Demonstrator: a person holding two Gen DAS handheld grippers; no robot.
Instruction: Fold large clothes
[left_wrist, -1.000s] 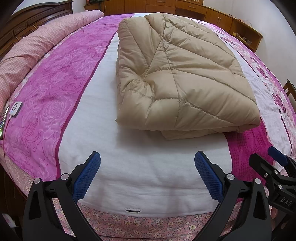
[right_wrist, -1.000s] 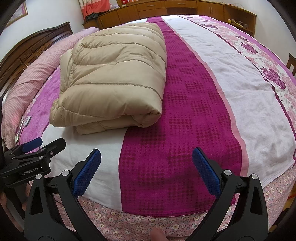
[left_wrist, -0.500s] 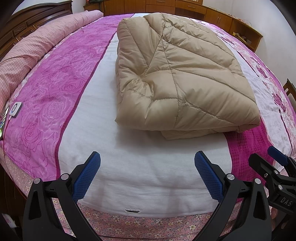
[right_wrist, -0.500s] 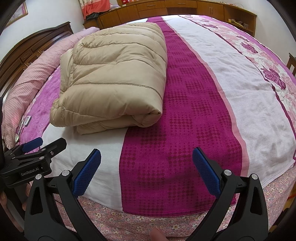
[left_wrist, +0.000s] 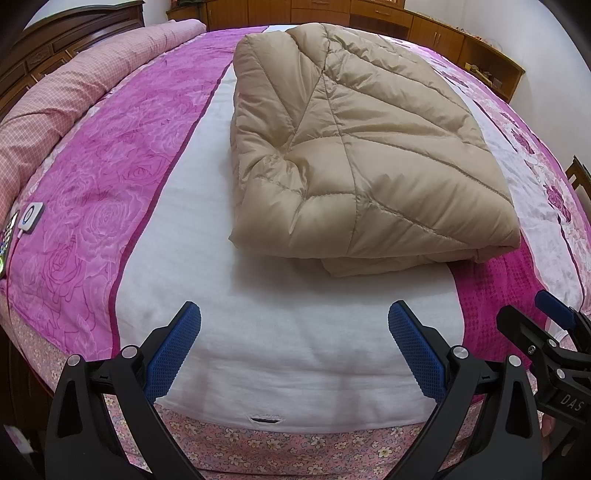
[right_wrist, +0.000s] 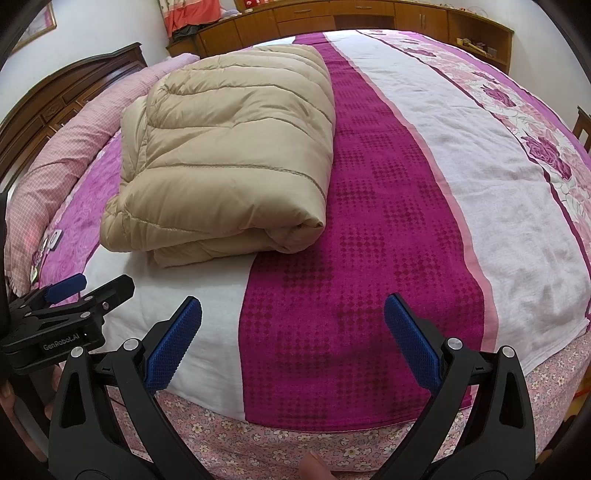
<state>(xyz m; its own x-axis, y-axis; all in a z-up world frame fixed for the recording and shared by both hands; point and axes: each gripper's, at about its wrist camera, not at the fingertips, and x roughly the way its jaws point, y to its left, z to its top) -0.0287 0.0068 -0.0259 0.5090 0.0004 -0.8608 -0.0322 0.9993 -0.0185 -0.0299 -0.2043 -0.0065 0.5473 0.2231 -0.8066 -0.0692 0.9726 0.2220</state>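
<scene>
From where I sit at the controls, the tan quilted coat (left_wrist: 362, 155) lies folded into a thick, puffy bundle on the bed (left_wrist: 280, 354), resting mostly on the white stripe of the cover with its right edge over the dark magenta band (right_wrist: 362, 258). My left gripper (left_wrist: 293, 347) hangs low at the foot of the bed with its blue pads (left_wrist: 173, 350) spread wide and nothing between them; the bundle sits straight ahead of it and well apart, with open white sheet between the fingertips and the nearest folded edge. My right gripper (right_wrist: 291, 343) is likewise spread wide and empty, over the magenta band near the floral hem; from its camera the coat lies ahead and to the left, its rolled corner near the boundary of white and magenta, again well clear of the pads (right_wrist: 410, 343). Each gripper shows in the other's view: the right one at the lower right edge of the left camera, the left one at the lower left of the right camera, both short of the coat. Off to the left on the pink rose-patterned part of the cover I see a small white device (left_wrist: 31, 218) with a cable, beside a pink checked bolster (left_wrist: 74, 85) and a dark wooden headboard (right_wrist: 62, 99). Wooden cabinets (right_wrist: 369, 14) line the far wall.
</scene>
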